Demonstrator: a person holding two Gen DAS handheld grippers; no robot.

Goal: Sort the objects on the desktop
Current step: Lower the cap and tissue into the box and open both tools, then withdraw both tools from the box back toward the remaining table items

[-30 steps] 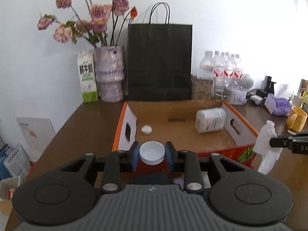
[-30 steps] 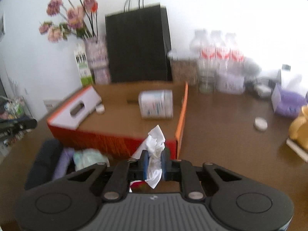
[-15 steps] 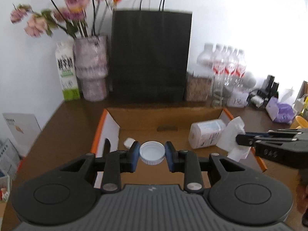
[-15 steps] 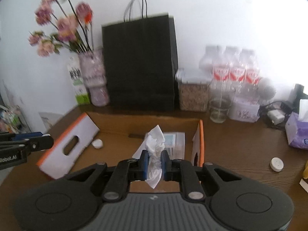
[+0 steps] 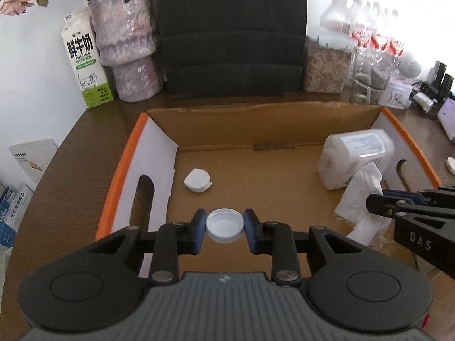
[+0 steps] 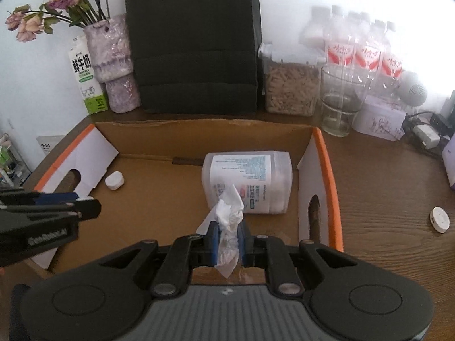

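An open cardboard box [image 5: 247,113] [image 6: 204,126] with orange rims lies on the brown desk. My left gripper [image 5: 225,225] is shut on a white bottle cap [image 5: 225,225] and hangs over the box floor near its front. My right gripper [image 6: 227,241] is shut on a crumpled white tissue [image 6: 229,218] [image 5: 361,199] over the right part of the box. Inside lie a white plastic bottle [image 5: 355,159] [image 6: 247,182] on its side and a small white lid [image 5: 197,180] [image 6: 114,181]. In the right wrist view the left gripper [image 6: 93,209] shows at the left edge.
Behind the box stand a milk carton [image 5: 85,62], a vase of dried roses [image 5: 125,42], a black paper bag [image 5: 231,34], a jar of grain [image 6: 290,85], a glass [image 6: 339,105] and several water bottles [image 6: 364,51]. A white round disc [image 6: 439,219] lies on the desk to the right.
Both grippers moved forward and down, from in front of the box to over its inside. Each keeps hold of its object: cap in the left, tissue in the right.
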